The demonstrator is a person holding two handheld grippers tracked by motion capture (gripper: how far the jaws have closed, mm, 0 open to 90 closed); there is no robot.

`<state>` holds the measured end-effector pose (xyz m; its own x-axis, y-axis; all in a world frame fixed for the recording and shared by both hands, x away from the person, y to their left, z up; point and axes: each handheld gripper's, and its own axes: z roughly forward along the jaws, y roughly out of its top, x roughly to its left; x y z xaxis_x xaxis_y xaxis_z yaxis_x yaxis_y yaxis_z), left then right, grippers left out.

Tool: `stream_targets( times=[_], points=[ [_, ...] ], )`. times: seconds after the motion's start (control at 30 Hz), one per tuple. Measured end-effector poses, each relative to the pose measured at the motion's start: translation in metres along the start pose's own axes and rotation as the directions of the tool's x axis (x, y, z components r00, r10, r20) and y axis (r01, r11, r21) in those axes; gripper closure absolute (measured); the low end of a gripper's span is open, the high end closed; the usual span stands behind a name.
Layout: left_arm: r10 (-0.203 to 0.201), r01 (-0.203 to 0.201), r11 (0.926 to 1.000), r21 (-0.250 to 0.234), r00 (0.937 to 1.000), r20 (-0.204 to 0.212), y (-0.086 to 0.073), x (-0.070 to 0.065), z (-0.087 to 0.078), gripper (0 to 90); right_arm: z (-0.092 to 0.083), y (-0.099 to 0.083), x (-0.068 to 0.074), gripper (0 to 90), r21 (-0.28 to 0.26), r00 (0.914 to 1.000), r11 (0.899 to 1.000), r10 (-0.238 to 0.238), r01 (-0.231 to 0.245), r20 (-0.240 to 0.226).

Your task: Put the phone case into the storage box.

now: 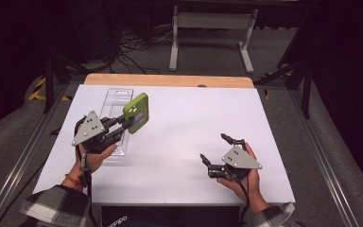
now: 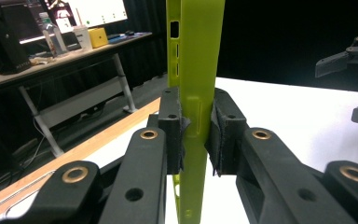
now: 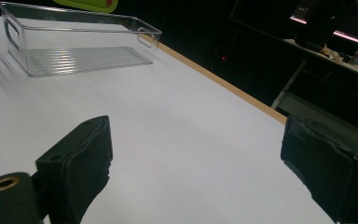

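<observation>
The left gripper (image 1: 123, 124), left of centre in the high view, has its jaws clamped on a green phone case (image 1: 137, 112), held upright just above the clear tray (image 1: 118, 94). The right gripper (image 1: 215, 149) rests released, lower right.

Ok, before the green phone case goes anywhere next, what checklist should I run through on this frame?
1. Left tongs clamped on the lime-green plastic phone case: ok.
2. Case lifted off the white table: ok.
3. Clear plastic rectangular tray empty: ok.
4. Case directly above the tray: cannot tell.
5. Right tongs open, holding nothing, apart from the tray: ok.
</observation>
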<state>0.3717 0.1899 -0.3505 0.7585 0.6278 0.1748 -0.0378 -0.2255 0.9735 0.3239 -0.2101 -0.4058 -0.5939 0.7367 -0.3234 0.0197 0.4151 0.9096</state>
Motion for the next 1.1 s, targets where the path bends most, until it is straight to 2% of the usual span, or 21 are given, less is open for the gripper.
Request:
stream_targets(
  times=[0.8, 1.1],
  points=[
    [-0.007, 0.007, 1.0000, -0.004, 0.9997, -0.024, 0.001, 0.014, -0.013, 77.6, 0.003, -0.001, 0.004, 9.7, 0.013, 0.9995, 0.999, -0.030, 0.030, -0.014],
    [-0.005, 0.006, 0.9999, 0.010, 0.9995, -0.030, -0.002, 0.021, -0.017, 77.6, 0.004, -0.002, 0.004, 9.7, 0.017, 0.9994, 0.999, -0.030, 0.030, -0.019]
  ],
)
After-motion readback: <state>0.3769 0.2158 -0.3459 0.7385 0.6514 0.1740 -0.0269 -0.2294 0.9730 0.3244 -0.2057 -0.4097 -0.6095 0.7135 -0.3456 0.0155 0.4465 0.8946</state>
